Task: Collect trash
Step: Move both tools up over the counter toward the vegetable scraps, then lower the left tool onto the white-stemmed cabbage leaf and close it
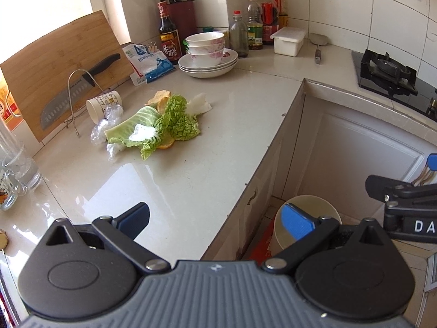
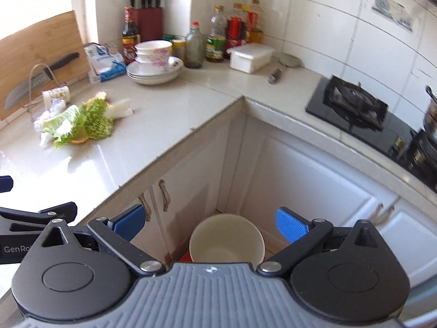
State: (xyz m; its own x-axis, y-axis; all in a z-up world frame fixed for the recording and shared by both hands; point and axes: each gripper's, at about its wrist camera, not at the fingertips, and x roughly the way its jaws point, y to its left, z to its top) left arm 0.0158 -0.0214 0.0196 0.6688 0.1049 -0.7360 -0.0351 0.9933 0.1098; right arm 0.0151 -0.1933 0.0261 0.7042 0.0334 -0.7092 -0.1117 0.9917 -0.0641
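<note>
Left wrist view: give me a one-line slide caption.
Open left gripper hovers over the counter edge, facing a pile of vegetable scraps and a tipped paper cup, bin below.

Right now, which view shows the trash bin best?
The right wrist view: the bin sits centred on the floor, its open mouth fully visible. The left wrist view shows it partly hidden behind the tool's finger.

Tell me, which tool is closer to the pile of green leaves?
Left. The left tool hovers over the counter's front edge with the leaves ahead of it. The right tool hangs off the counter, above the bin on the floor, farther away.
</note>
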